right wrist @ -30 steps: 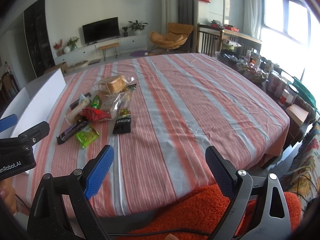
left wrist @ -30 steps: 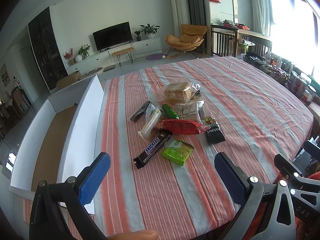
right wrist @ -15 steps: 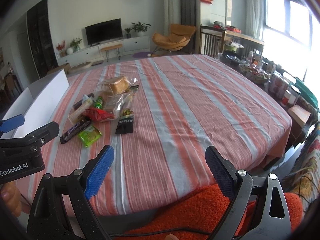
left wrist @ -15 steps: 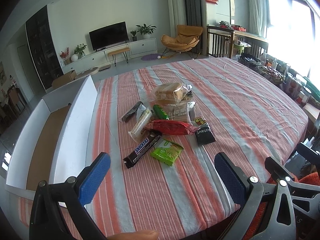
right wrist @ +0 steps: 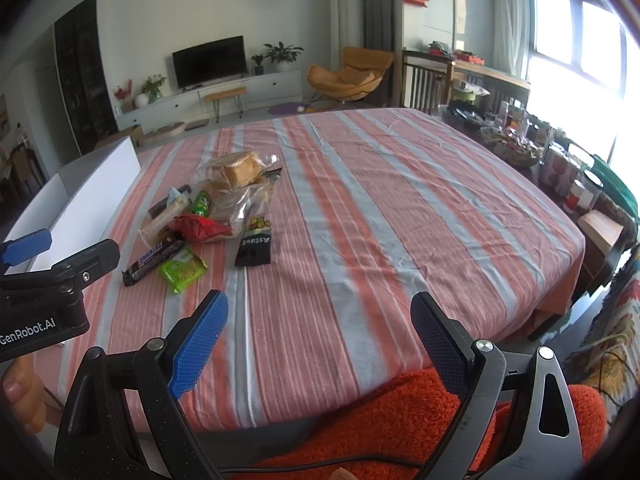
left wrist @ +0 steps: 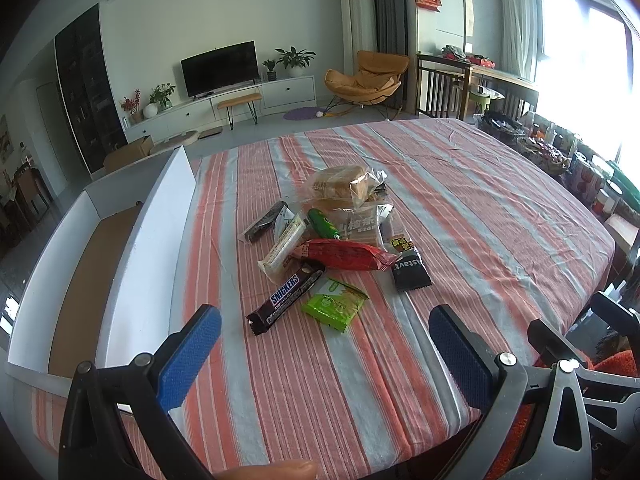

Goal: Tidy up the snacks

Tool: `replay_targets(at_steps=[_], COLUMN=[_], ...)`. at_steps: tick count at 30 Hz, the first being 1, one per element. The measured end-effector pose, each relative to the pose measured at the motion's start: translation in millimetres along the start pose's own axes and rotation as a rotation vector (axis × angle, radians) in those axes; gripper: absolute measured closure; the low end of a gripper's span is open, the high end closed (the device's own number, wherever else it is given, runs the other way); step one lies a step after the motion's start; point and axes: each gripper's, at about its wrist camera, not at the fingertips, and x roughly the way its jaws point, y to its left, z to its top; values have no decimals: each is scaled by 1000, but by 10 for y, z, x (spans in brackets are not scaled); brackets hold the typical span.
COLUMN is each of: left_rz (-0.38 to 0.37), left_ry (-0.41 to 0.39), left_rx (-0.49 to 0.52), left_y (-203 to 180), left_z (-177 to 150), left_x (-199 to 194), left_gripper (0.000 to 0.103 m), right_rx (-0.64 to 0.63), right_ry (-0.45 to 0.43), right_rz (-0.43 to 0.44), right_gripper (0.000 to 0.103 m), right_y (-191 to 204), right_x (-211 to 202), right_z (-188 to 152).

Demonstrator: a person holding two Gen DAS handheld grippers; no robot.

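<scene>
Item: snack pile (left wrist: 332, 236), loose, on a striped surface (left wrist: 460, 208), toward its left half. White box (left wrist: 156, 240) with a brown floor stands just left of the pile, open and with nothing visible inside.

Contents, near to far: Snickers bar (left wrist: 286, 298), lying diagonally; green packet (left wrist: 335, 304) just beside it; black sachet (left wrist: 411, 270) to the right; red packet (left wrist: 344, 255) across the middle, its left end over the bar's far tip; pale wafer bar (left wrist: 282, 246); green tube (left wrist: 323, 224); dark bar (left wrist: 266, 222) at the far left; clear bread bag (left wrist: 344, 188) at the back, on other clear wrappers.

Left claw (left wrist: 320, 350): spread wide, holding nothing, held above the near edge, pointed at the pile.
Right claw (right wrist: 320, 340): spread wide, holding nothing, over the near edge, well right of the pile.

Stage, as judged: nothing sorted yet; first pick pending.

Handling notes: take the near, free-lying pieces first, the Snickers bar or green packet, since neither sits under a heavy item. Turn the left claw so its fingers close across the bar's narrow width, not its length. Flat foil packets may slip; press low against the cloth before closing. Leave the bread bag late and pinch gently; it will likely crush.
</scene>
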Motion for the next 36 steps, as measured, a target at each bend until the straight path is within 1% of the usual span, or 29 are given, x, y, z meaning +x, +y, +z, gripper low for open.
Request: replay_targets(at_steps=[36], left_rz=[-9], left_ry=[9], left_rx=[7], left_y=[-47], left_z=[-24], left_x=[31], left_gripper=[0], right_rx=[7], right_ry=[8], right_rz=[5], right_gripper=[8], right_y=[4], right_x=[14], right_z=[-6])
